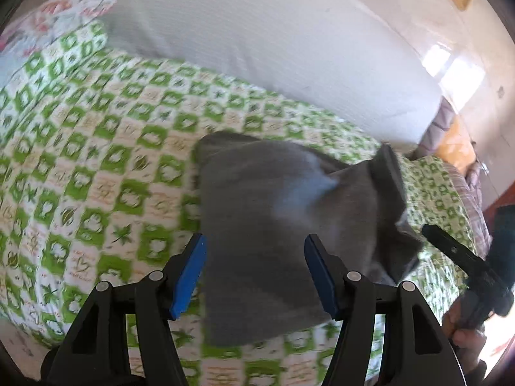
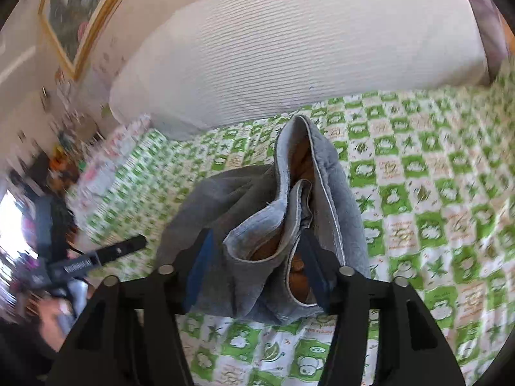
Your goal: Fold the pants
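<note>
The left hand-held gripper (image 1: 255, 273) fills the foreground of its own view, its blue pads (image 1: 190, 275) spread wide apart with nothing between them that they touch; it is open above the pants (image 1: 276, 218). The grey pants lie as a folded block on the bed (image 1: 96, 167), one edge under the gap between the pads, the far right corner lifted off the cover.

In the right wrist view, the right hand-held gripper (image 2: 257, 267) has the bunched grey cloth of the pants (image 2: 289, 212) packed between its fingers, with hems and a brown lining showing; the pads are partly hidden by fabric, and the jaws appear to be clamping it, raised above the green-and-white checked bed (image 2: 418, 193).

Beyond the pants a white ribbed bolster (image 2: 305, 48) runs along the far side of the bed. A framed picture (image 2: 77, 9) hangs on the wall at upper left.
</note>
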`<state>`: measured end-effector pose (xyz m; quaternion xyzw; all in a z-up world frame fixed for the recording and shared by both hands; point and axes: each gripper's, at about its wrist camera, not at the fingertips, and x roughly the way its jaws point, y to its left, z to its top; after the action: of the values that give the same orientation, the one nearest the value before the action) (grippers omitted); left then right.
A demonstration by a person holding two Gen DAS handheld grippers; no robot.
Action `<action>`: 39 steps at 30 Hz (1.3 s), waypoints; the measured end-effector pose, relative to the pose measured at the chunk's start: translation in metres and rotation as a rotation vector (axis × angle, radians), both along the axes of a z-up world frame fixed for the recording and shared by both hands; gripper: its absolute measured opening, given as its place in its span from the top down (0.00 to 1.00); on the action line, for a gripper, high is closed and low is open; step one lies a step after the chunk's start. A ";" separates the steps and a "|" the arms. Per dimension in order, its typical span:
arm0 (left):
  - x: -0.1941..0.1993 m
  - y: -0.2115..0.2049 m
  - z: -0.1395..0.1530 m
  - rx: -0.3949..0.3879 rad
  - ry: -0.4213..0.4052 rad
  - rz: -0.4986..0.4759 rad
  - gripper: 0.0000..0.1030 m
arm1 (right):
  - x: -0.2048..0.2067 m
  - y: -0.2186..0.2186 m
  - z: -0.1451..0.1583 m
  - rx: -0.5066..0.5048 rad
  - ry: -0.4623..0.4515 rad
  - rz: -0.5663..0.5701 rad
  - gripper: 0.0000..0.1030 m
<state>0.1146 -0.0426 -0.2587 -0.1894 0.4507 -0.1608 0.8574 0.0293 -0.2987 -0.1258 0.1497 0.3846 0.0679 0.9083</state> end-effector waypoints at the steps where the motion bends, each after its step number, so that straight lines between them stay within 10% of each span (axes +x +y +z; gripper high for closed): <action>1: 0.001 0.004 -0.005 0.000 0.017 0.014 0.38 | 0.000 0.008 0.001 -0.037 -0.004 0.006 0.38; 8: 0.012 -0.015 0.000 -0.021 0.027 -0.072 0.37 | 0.010 0.047 -0.017 -0.358 0.053 0.023 0.37; 12: 0.029 -0.046 0.009 0.042 -0.008 -0.185 0.35 | 0.009 0.031 -0.022 -0.311 0.080 -0.008 0.37; 19: 0.074 -0.082 -0.010 0.175 0.016 -0.248 0.34 | 0.005 -0.010 -0.023 -0.221 0.087 -0.125 0.83; 26: 0.082 -0.092 -0.032 0.241 0.068 -0.273 0.30 | 0.000 -0.041 -0.064 -0.112 0.239 -0.192 0.83; 35: 0.057 -0.037 -0.012 0.133 0.060 -0.165 0.30 | -0.013 -0.039 -0.011 -0.075 0.064 -0.212 0.69; 39: 0.050 -0.023 -0.014 0.141 0.066 -0.123 0.30 | 0.004 -0.025 0.007 -0.037 -0.013 -0.147 0.41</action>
<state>0.1648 -0.0661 -0.2723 -0.1055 0.4995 -0.1747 0.8419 0.0332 -0.3239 -0.1184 0.1601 0.3678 -0.0053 0.9160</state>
